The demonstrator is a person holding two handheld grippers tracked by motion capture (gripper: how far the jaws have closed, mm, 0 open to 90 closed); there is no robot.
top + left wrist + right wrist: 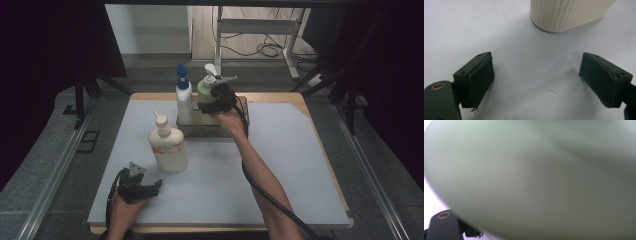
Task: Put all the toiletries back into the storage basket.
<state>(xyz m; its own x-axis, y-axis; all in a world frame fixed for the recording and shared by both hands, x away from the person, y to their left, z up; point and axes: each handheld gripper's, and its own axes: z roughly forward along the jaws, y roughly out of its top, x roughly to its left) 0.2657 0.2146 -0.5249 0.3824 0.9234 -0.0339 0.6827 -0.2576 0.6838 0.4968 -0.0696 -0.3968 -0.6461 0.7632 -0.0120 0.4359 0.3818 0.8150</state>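
The right gripper (214,102) is at the far middle of the table (280,165), closed around the body of a green pump bottle (205,89). In the right gripper view the green bottle (536,177) sits pressed right up to the camera as a blurred green surface; the pads themselves are hidden behind it. The jaws stand wide, matching the width of the bottle.

The green bottle stands upright in a low grey tray (200,130) at the far middle of the table. A white bottle with a blue pump (183,97) stands upright in the same tray, just left of the green bottle. Whether the two bottles touch cannot be told. The liquid level in the bottles cannot be read.

A cream bottle (167,145) with a white cap stands upright on the table itself, outside the tray, nearer and to the left of it.

The left gripper (142,187) rests low at the near left of the table, just near of the cream bottle. In the left gripper view its jaws are spread wide with bare table between them, and the ribbed base of the cream bottle (566,13) lies beyond them, apart from the fingertips.
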